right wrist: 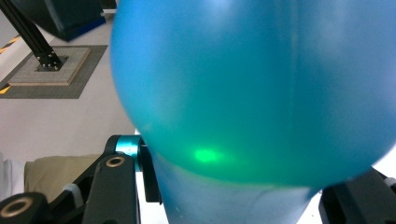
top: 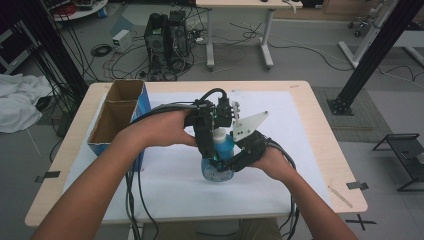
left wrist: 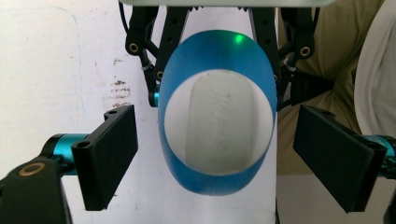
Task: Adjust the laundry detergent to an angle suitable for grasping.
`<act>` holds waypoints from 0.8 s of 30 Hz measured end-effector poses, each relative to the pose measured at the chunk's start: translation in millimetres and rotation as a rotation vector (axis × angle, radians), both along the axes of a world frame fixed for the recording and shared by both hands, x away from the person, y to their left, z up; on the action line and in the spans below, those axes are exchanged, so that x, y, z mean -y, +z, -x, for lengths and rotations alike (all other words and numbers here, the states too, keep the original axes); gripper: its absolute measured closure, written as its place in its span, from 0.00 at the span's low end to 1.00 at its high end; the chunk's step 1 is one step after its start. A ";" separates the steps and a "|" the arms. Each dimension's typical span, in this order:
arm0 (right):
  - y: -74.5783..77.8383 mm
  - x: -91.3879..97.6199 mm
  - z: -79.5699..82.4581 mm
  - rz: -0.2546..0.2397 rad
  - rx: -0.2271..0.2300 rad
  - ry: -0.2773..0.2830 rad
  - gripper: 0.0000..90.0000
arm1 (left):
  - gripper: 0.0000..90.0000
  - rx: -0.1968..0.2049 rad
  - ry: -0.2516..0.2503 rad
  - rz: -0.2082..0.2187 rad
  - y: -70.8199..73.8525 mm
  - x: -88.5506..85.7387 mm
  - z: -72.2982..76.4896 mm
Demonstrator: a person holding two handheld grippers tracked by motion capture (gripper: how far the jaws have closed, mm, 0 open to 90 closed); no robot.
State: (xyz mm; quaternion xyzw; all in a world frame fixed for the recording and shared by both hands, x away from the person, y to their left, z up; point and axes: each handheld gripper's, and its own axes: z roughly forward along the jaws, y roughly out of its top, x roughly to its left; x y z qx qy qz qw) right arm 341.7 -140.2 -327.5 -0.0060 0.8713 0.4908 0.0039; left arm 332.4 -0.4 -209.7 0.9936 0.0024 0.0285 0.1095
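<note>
The high view is showing the right claw (top: 231, 161) gripping a blue bottle (top: 220, 150) upright on the white surface (top: 165, 175), while the left claw (top: 216, 134) is hanging wide above its white cap (left wrist: 217, 122); it should be centring before closing.

No text, label, brand or number is legible anywhere in these pictures
</note>
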 end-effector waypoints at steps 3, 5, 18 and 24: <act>0.3 0.0 0.2 0.003 -0.004 -0.001 0.49 | 0.16 0.003 0.000 -0.006 -1.3 1.4 -0.8; 0.5 0.1 0.8 0.007 -0.010 -0.001 0.49 | 0.16 -0.002 -0.004 -0.009 -3.6 3.1 -1.2; 2.7 -1.3 6.1 -0.017 -0.078 -0.020 0.49 | 0.16 -0.022 -0.020 -0.039 -15.2 10.4 -5.8; 2.4 -0.9 5.9 -0.004 -0.069 -0.010 0.49 | 0.16 -0.030 -0.027 -0.045 -17.5 12.7 -5.6</act>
